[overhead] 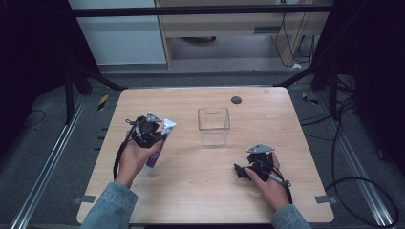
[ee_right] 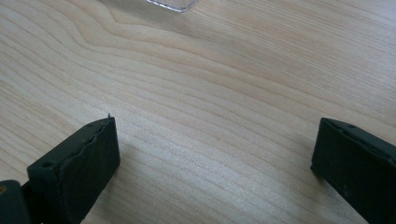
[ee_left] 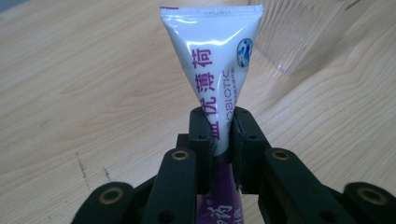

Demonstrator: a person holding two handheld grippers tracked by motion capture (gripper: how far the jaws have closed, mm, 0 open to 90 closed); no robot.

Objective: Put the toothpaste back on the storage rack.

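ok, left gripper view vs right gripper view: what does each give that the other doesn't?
Left gripper view alone: the left gripper shut on a white and purple tube, pads pinching its middle, flat crimped end pointing away from the camera.

Right gripper view alone: the right gripper with its jaws wide apart and nothing between them, just bare wood.

Both: the light wooden table and an edge of the clear plastic container at the top of the frame.
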